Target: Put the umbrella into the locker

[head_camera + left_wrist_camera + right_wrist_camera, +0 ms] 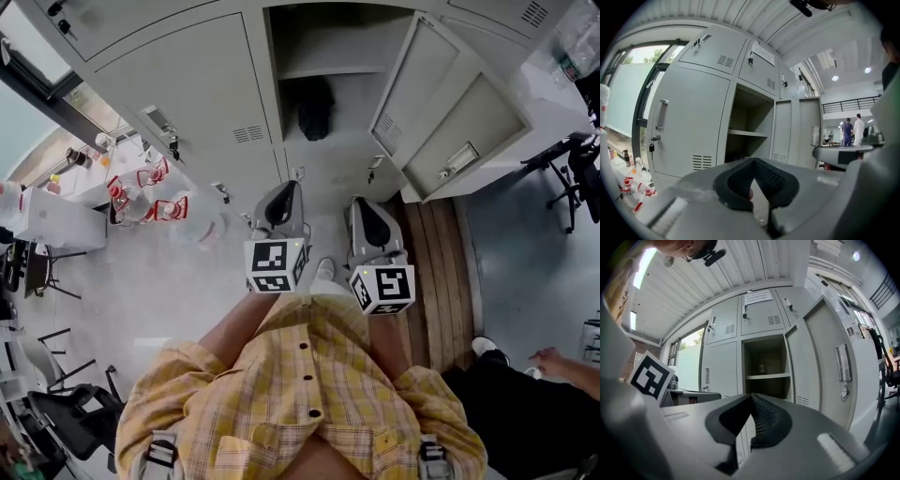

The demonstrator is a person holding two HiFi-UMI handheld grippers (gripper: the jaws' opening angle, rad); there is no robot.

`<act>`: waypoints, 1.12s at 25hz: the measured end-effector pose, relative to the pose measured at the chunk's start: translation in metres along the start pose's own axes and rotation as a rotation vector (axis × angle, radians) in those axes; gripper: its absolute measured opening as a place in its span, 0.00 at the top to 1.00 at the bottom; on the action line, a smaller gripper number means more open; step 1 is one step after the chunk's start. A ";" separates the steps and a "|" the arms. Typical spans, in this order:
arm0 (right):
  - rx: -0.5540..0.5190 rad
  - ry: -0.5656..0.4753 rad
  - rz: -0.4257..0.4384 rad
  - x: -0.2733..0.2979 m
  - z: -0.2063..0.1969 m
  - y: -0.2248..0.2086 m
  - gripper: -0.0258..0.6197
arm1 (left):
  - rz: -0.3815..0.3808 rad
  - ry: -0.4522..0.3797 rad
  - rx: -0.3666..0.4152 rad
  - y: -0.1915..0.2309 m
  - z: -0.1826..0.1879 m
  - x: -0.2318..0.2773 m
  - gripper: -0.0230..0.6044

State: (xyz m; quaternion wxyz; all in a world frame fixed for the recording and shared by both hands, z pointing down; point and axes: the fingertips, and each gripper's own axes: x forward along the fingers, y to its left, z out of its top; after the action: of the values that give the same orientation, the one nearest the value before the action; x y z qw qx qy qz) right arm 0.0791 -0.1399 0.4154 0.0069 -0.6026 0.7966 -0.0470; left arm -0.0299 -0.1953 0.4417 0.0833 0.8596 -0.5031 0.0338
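Black ribbed pads on the left tool (753, 161) were closed tip to tip with nothing between them. The right tool (751, 397) was found in the same condition: jaws together, empty. In the head view both tools were held side by side, level, in front of the wearer's yellow checked shirt (309, 375) and pointed at the open locker (352, 122), well apart from it.

Inside the locker, beneath the shelf (333, 70), a dark, compact item stood upright against the back wall. It was judged to be the umbrella (316, 108), though its detail was too small to confirm. Neither tool touched it. The locker door (450, 122) stood swung wide to the right. Neighbouring lockers were shut. Bottles with red caps (150, 192) were grouped at the left, clear of the work.

Assessment: the placing step appeared complete, the umbrella resting in the lower compartment and both tools free. The step in hand was judged to be the retreat from the locker. If the door is to be closed, the next move would call for the right tool, being the nearer, to reach the door's outer edge and push it round to the frame, keeping clear of the umbrella.
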 end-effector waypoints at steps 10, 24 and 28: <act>0.000 0.011 -0.008 -0.009 -0.006 0.017 0.96 | -0.024 -0.021 0.008 0.000 -0.004 -0.032 0.97; -0.009 0.021 -0.023 -0.010 -0.010 0.029 0.96 | -0.052 -0.029 0.012 0.002 -0.011 -0.047 0.97; -0.012 0.026 -0.028 -0.010 -0.011 0.031 0.96 | -0.059 -0.030 0.019 0.001 -0.011 -0.049 0.97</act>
State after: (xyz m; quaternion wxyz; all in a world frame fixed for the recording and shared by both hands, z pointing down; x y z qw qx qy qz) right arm 0.0511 -0.1208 0.4235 -0.0075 -0.6131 0.7884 -0.0501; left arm -0.0544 -0.1513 0.4452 0.0686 0.8753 -0.4782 0.0232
